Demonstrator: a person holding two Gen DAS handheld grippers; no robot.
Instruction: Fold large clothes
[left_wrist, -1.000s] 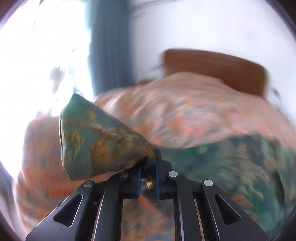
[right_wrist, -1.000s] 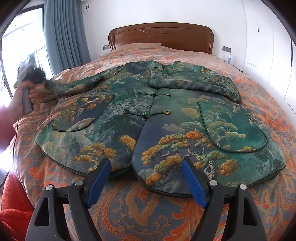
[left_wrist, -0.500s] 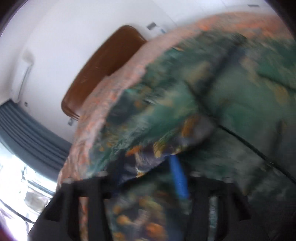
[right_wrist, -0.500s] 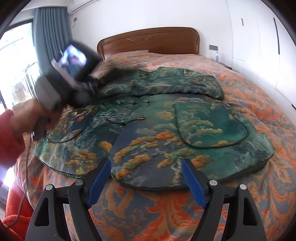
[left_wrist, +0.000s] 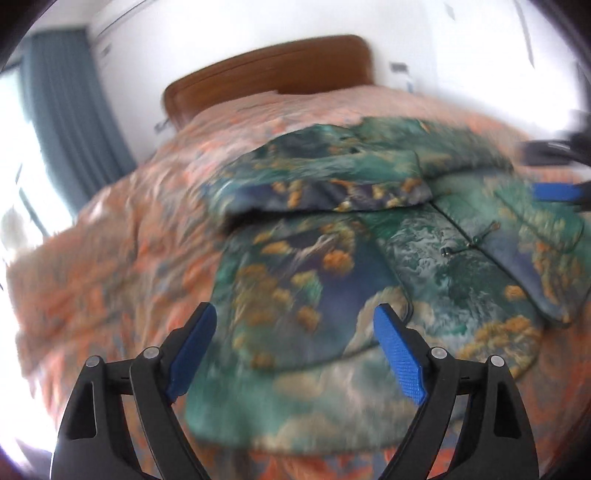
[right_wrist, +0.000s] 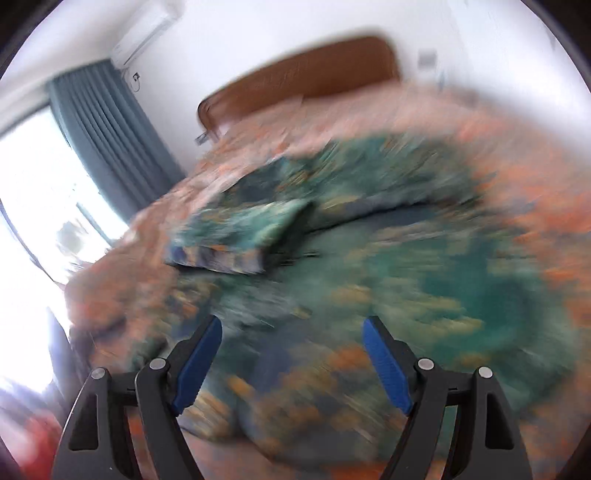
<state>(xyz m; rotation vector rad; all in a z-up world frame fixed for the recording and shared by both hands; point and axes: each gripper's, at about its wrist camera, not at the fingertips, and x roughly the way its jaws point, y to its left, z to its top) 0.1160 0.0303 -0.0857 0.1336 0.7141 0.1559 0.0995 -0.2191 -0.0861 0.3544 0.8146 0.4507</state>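
A large green jacket with orange tree prints (left_wrist: 369, 258) lies flat on the bed, front up. Its left sleeve (left_wrist: 325, 184) is folded across the chest; the sleeve also shows in the right wrist view (right_wrist: 240, 236). My left gripper (left_wrist: 295, 332) is open and empty, above the jacket's lower left hem. My right gripper (right_wrist: 291, 350) is open and empty, over the jacket's lower part (right_wrist: 406, 295); that view is blurred. The right gripper's blue pad (left_wrist: 557, 192) shows at the right edge of the left wrist view.
The bed has an orange patterned cover (left_wrist: 110, 258) and a brown wooden headboard (left_wrist: 266, 74). A blue-grey curtain (left_wrist: 70, 122) and a bright window (right_wrist: 29, 206) are on the left. White wall behind.
My left gripper carried the sleeve across the chest, let it go, opened and drew back toward the hem. My right gripper moved in over the jacket, staying open.
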